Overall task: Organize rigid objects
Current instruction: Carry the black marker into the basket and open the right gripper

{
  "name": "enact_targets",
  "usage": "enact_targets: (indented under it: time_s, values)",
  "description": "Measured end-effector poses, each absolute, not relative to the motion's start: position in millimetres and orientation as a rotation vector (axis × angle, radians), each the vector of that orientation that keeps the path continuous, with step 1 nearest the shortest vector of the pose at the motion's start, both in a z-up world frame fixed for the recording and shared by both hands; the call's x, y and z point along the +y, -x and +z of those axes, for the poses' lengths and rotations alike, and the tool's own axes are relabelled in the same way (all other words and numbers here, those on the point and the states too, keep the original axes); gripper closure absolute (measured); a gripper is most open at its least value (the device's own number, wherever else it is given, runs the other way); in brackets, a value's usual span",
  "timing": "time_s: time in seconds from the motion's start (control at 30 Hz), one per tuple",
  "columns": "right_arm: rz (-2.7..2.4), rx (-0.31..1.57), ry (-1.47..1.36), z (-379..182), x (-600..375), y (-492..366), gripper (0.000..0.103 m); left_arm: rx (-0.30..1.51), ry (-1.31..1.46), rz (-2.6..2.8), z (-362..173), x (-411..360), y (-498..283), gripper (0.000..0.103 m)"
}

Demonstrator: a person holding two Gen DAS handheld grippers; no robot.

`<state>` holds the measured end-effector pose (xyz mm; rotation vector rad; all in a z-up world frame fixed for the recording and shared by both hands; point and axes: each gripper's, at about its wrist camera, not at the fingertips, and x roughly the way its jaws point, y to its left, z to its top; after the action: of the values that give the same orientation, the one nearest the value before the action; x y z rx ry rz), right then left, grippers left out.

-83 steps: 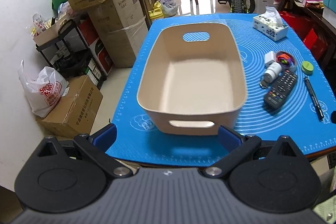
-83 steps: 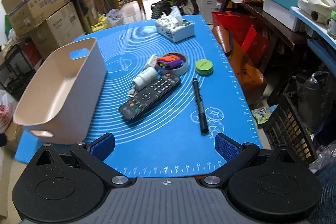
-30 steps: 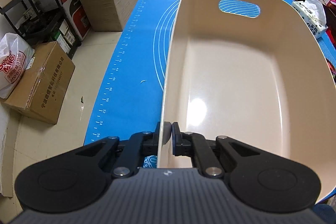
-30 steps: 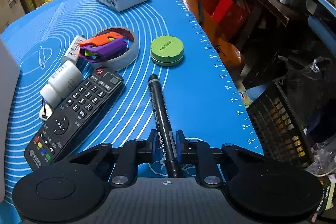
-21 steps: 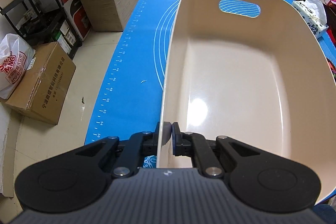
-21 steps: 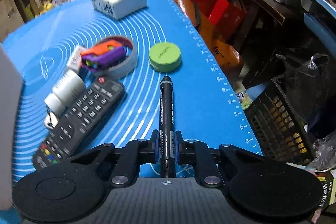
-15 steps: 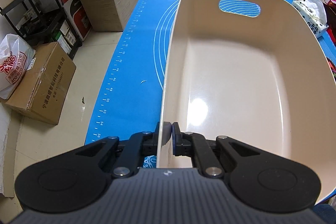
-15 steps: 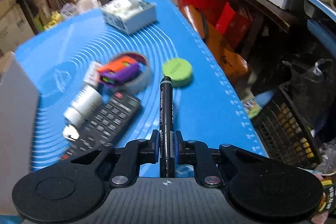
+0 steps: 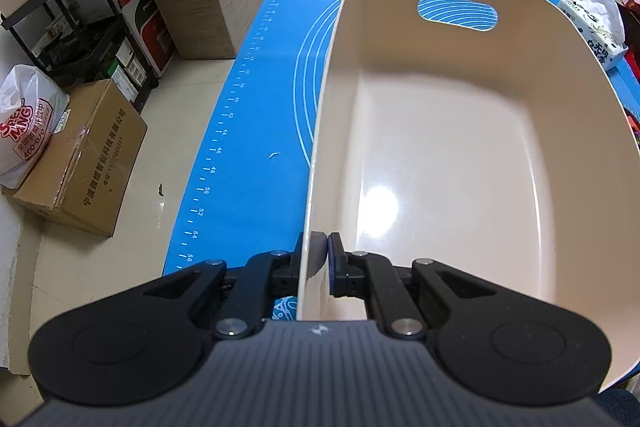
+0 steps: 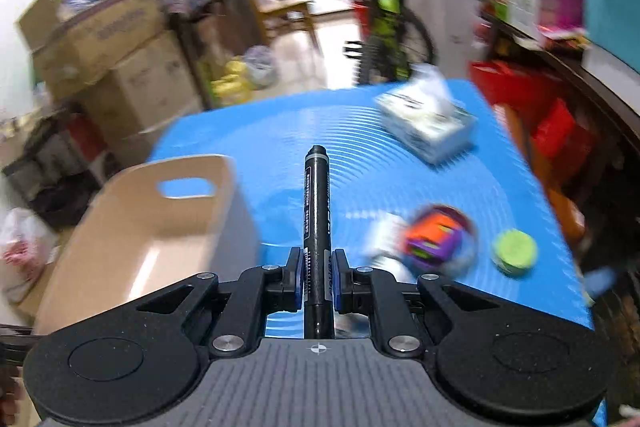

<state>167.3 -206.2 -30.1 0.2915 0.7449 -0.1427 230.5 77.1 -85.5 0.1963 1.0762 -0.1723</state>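
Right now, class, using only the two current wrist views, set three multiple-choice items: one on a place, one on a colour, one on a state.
1. Where does the left gripper clamp the beige bin?
A. far handle
B. near rim
C. underside

2. What colour is the round lid on the mat?
A. green
B. red
C. white

3. The black marker is
A. lying on the mat
B. inside the bin
C. held in the right gripper

B: the gripper straddles the near wall.
A: it shows green.
C: the gripper grips its barrel.

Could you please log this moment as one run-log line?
left gripper: clamps bin rim | right gripper: holds marker lifted | bin: empty
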Motion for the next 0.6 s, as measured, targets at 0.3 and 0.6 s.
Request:
enact_targets:
  time_s: [0.3,0.6]
  values:
    - [0.049,0.776,-0.225,-28,-131,-200,0.078,1.079,-0.202,-0.169,-85,76,-231,0.093]
    - [0.154,0.912,-0.128,-61,-73,-219,0.078,1.078,-0.209,-0.166,-85,74,-230,0.093]
